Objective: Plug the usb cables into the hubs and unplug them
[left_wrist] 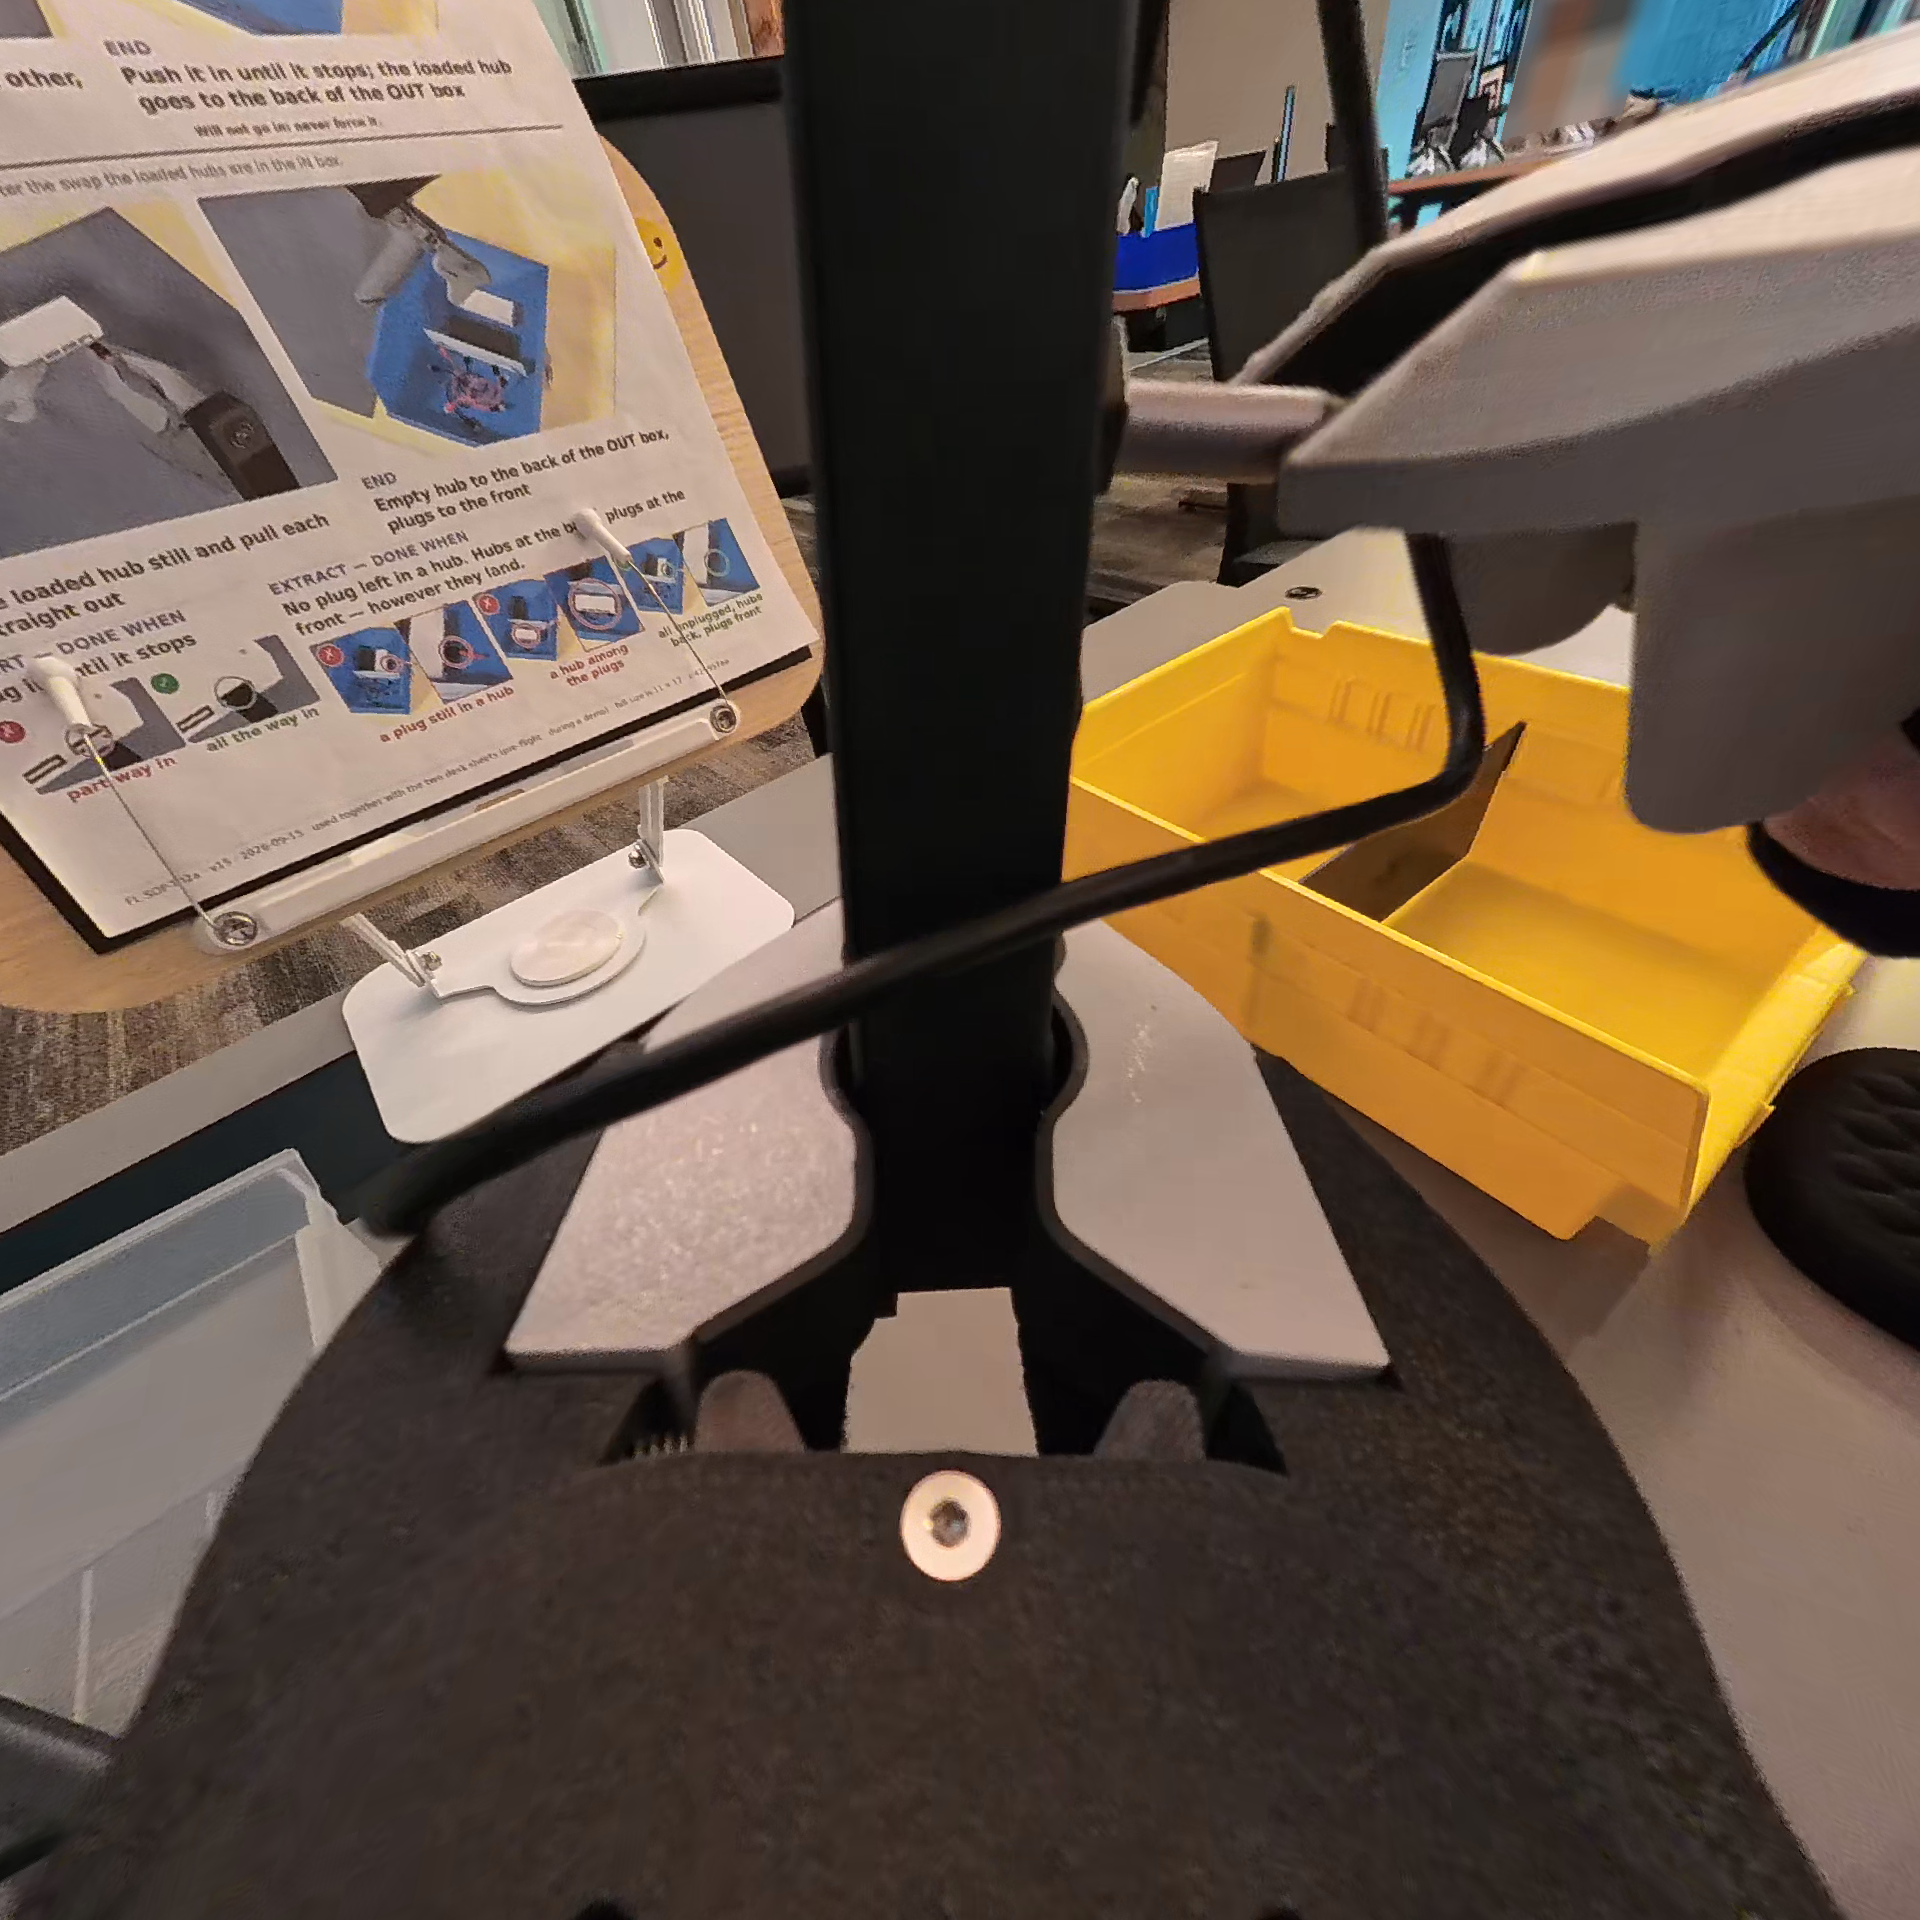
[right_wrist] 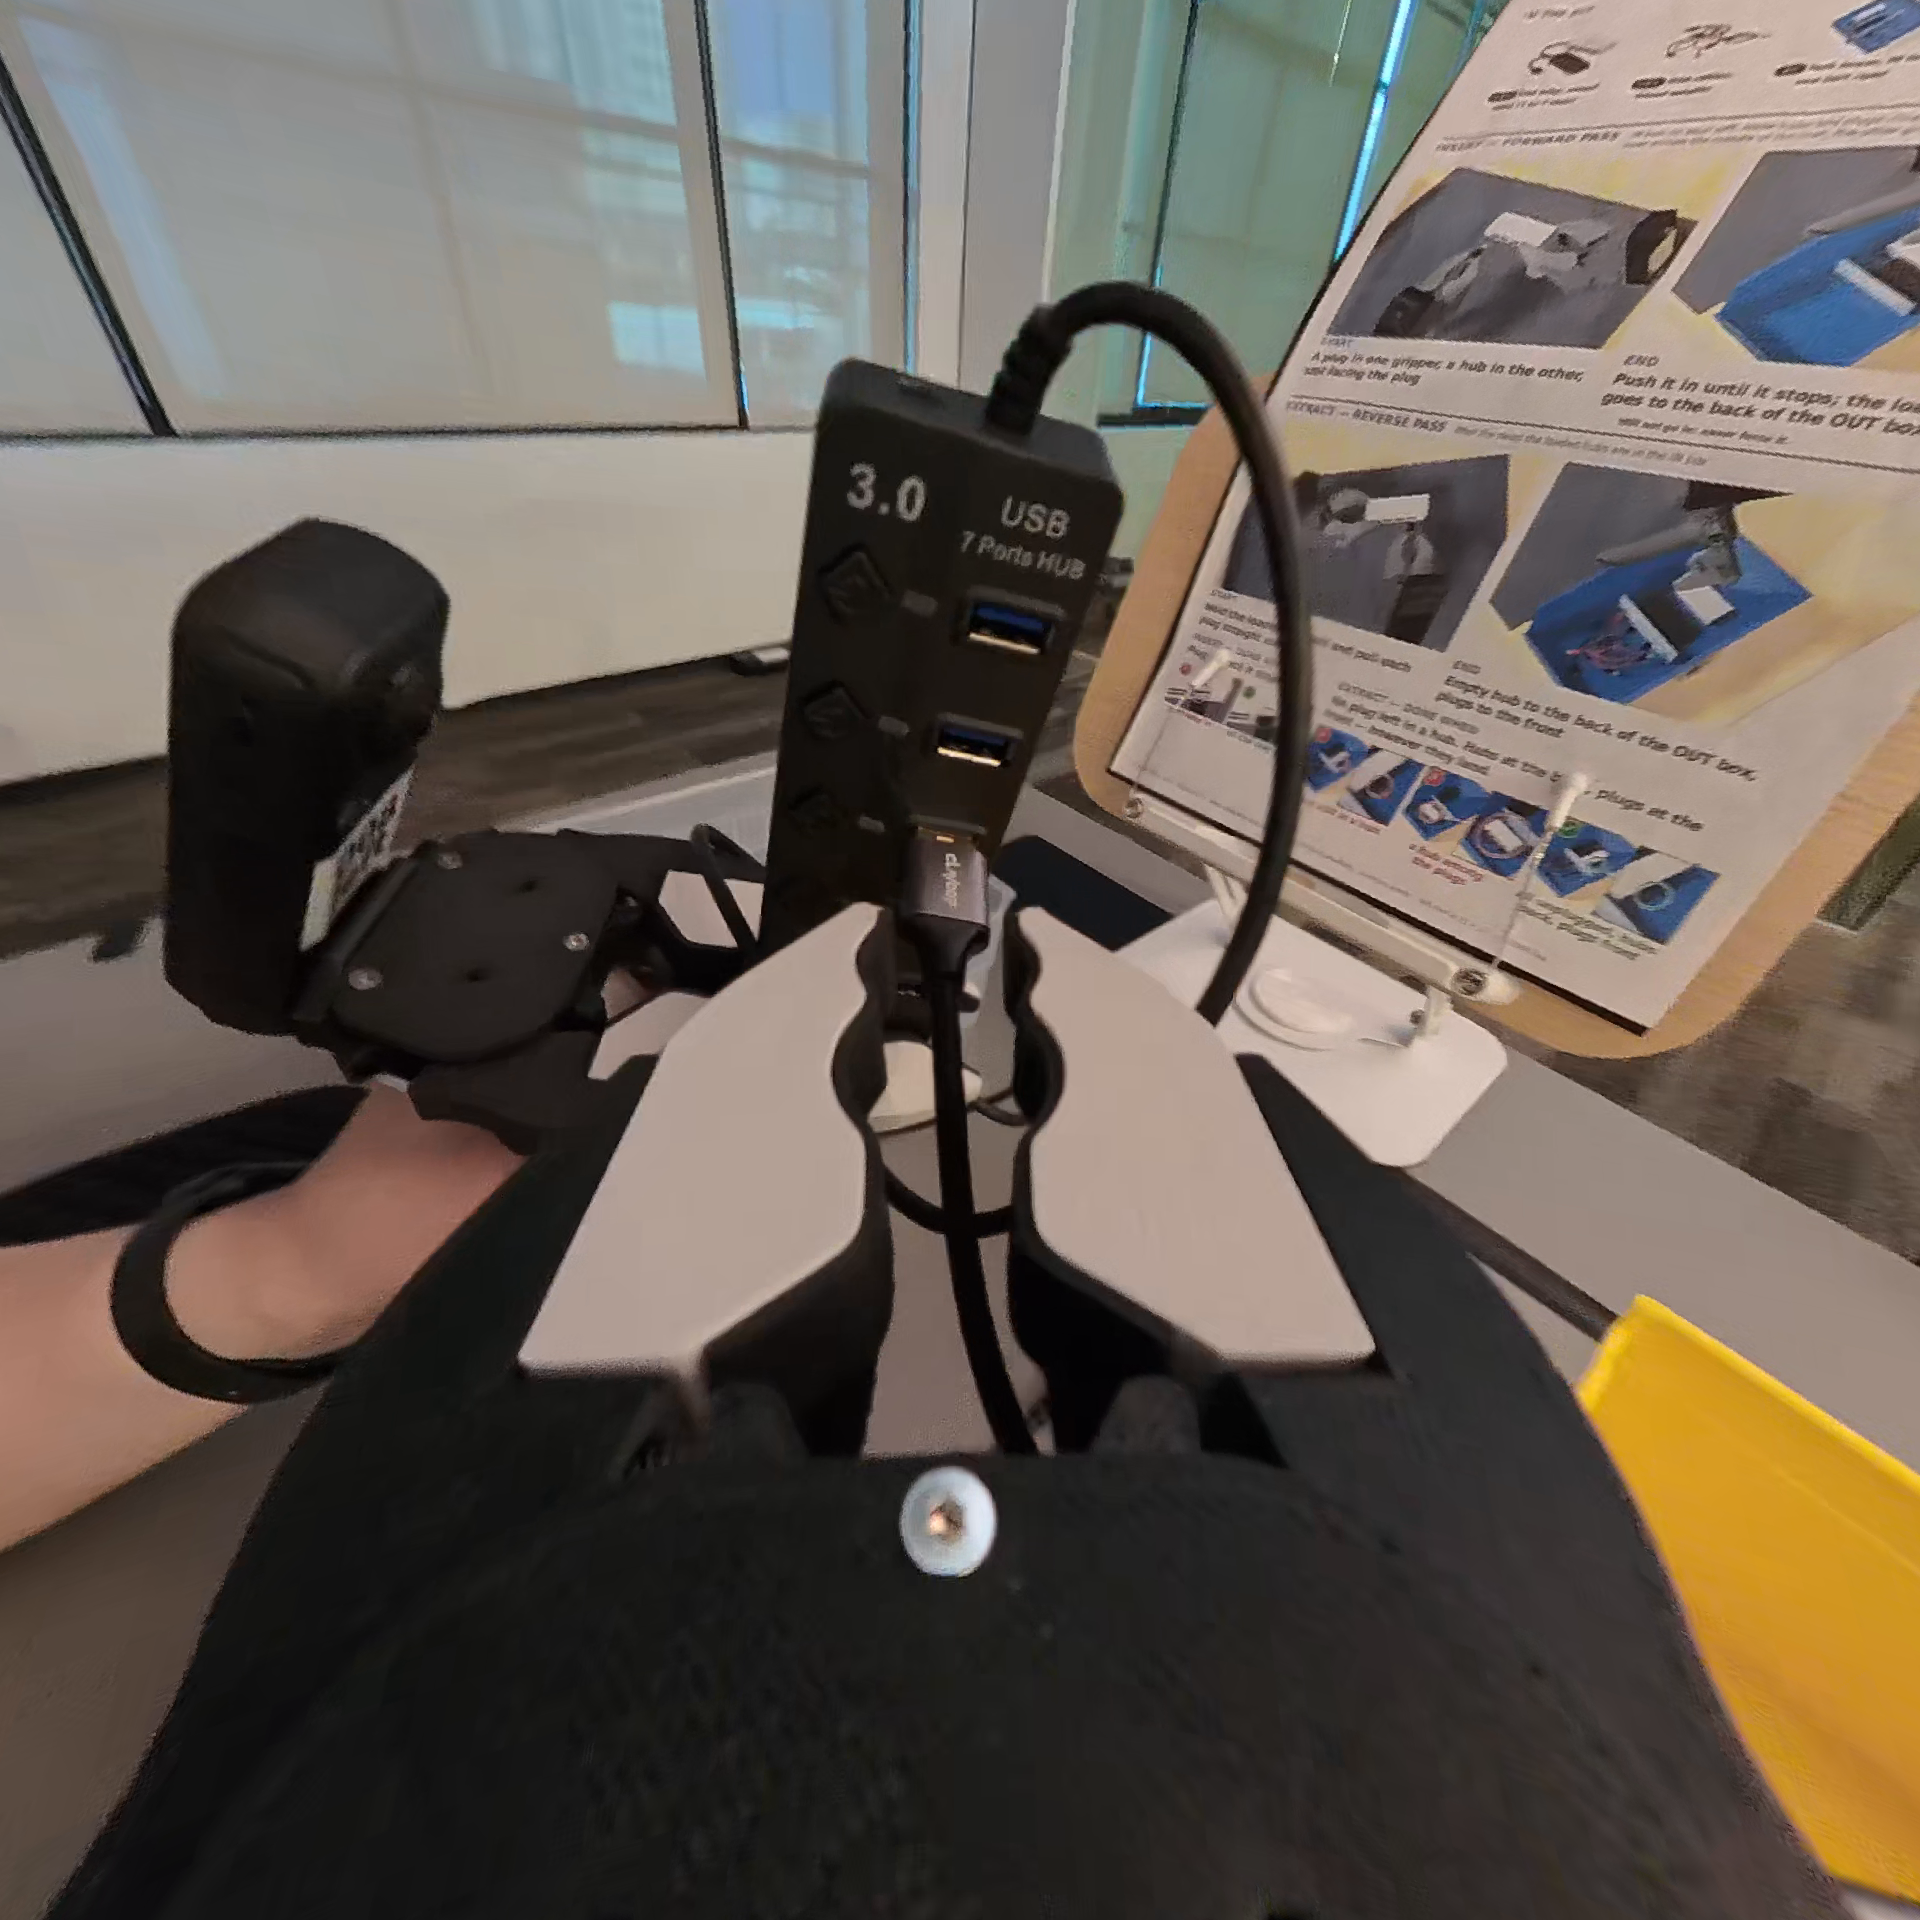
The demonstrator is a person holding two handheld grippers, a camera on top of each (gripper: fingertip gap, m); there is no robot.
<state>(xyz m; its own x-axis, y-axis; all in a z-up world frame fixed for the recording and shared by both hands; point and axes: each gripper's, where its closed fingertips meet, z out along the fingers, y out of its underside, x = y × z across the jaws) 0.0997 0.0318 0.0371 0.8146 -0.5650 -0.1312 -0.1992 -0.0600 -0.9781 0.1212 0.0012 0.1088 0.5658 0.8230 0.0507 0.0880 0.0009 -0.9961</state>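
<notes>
While the left hand-held gripper (left_wrist: 940, 1174) clamped the hub (right_wrist: 925, 644), the right hand-held gripper (right_wrist: 940, 945) stood open around the plug (right_wrist: 943, 878); a skewed pull risked bending it.

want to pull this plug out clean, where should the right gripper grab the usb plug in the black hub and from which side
Grip the USB plug on its dark metal housing, just below the port of the black USB hub, not on the braided cable. Its flat sides face left and right, so the right gripper, open and straddling it from below, looks well lined up: close there and pull straight back along the plug's axis.
</notes>
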